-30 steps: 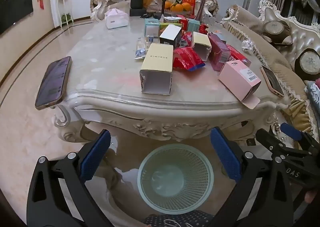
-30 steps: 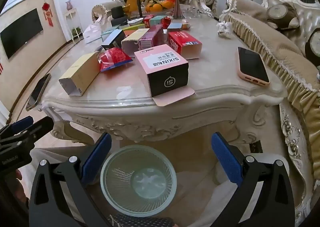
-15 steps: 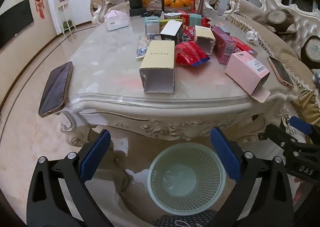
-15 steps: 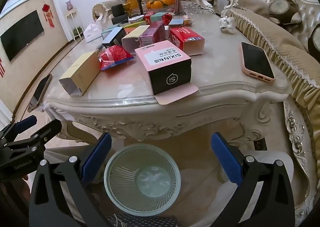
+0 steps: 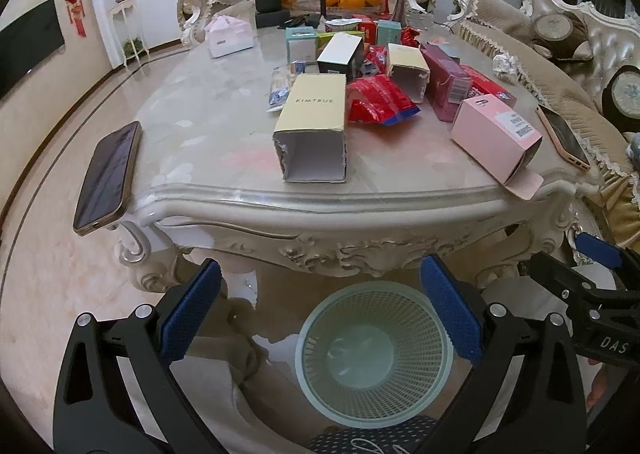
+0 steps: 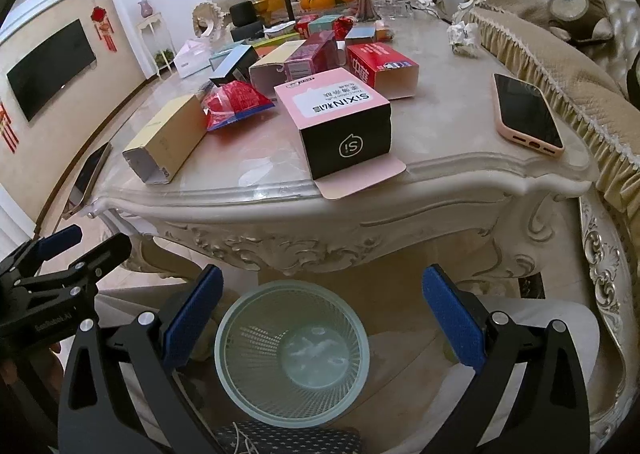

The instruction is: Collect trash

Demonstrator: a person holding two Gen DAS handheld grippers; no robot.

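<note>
Two hand-held grippers hover low in front of an ornate cream marble surface (image 5: 208, 101), both angled toward the floor. The left gripper (image 5: 320, 310) has its blue-padded jaws spread wide with nothing between them; the right gripper (image 6: 322, 312) is spread just as wide and also holds nothing. In the left wrist view, the right gripper shows at 4 o'clock; in the right wrist view, the left gripper shows at 8 o'clock.

On the floor beneath the near edge of the surface stands a pale green mesh wastebasket (image 5: 374, 350), at 6 o'clock in both views, framed between each gripper's jaws.

The trash lies on the surface. Nearest the left gripper, at 12 o'clock, is a long yellow carton (image 5: 314, 125) with its open end facing the edge. Just beside it, toward 1 o'clock, lies a red crinkled wrapper (image 5: 378, 99). At 2 o'clock a pink box (image 5: 494, 137) rests with its flap hanging over the edge. Behind these, more boxes cluster together, among them a red box (image 6: 382, 63).

A dark phone (image 5: 108, 171) overhangs the left corner at 9 o'clock, and a pink-cased phone (image 6: 526, 113) lies near the right edge.
</note>
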